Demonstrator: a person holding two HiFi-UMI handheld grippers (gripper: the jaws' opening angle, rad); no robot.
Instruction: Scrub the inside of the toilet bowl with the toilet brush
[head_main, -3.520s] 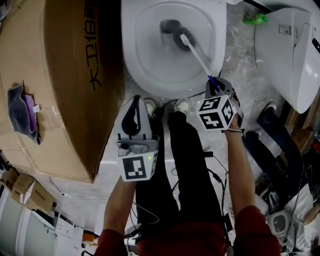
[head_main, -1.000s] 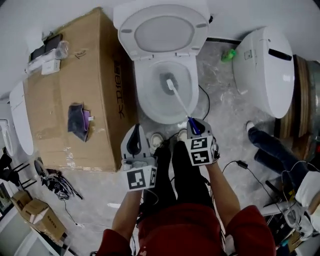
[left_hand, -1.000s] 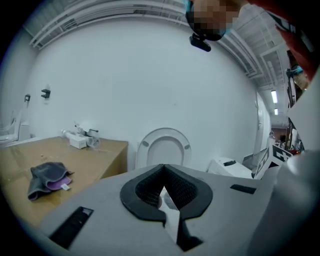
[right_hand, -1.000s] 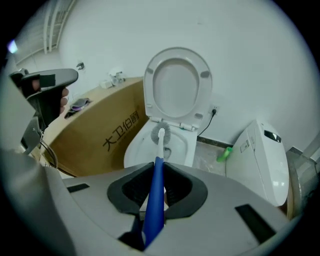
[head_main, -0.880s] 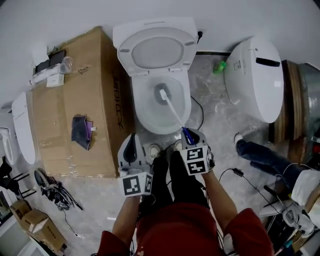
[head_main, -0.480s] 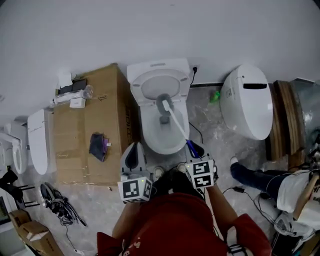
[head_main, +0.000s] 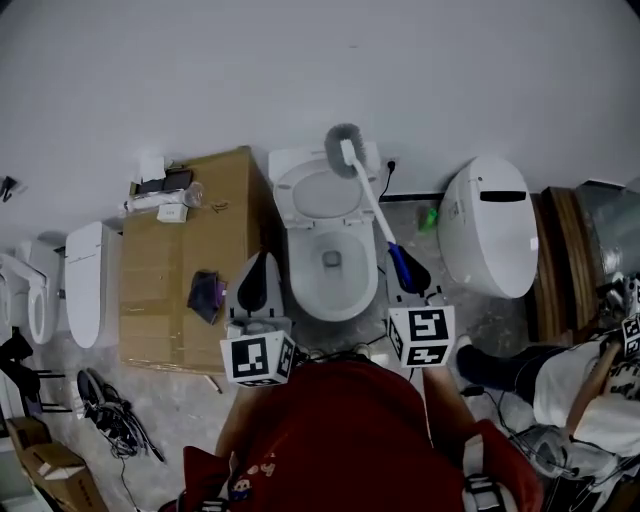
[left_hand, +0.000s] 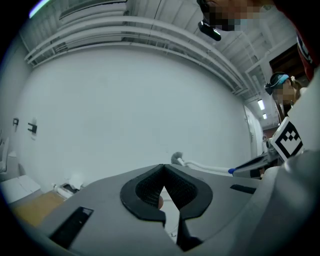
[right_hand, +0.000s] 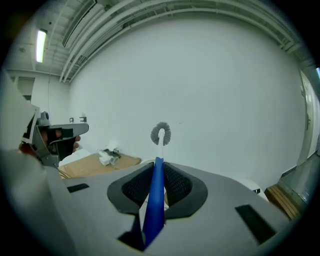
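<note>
The white toilet bowl (head_main: 322, 268) stands against the wall with its lid (head_main: 318, 194) up. My right gripper (head_main: 401, 264) is shut on the blue handle (right_hand: 155, 199) of the toilet brush (head_main: 372, 205). The brush is raised out of the bowl, and its grey bristle head (head_main: 341, 143) sits high in front of the lid and wall. In the right gripper view the bristle head (right_hand: 161, 134) stands straight ahead against the wall. My left gripper (head_main: 261, 262) hangs to the left of the bowl, shut and empty. The left gripper view shows the brush (left_hand: 178, 159) off to its right.
A big cardboard box (head_main: 178, 300) stands left of the toilet with a purple cloth (head_main: 207, 296) and small items on it. Another white toilet (head_main: 487, 240) lies at the right, a green thing (head_main: 427, 215) beside it. A white seat (head_main: 86, 285) lies far left. A person (head_main: 585, 385) sits at the lower right.
The brush has come up out of the bowl: its head was down in the water and now stands above the raised lid. The head view has pulled back and higher.
</note>
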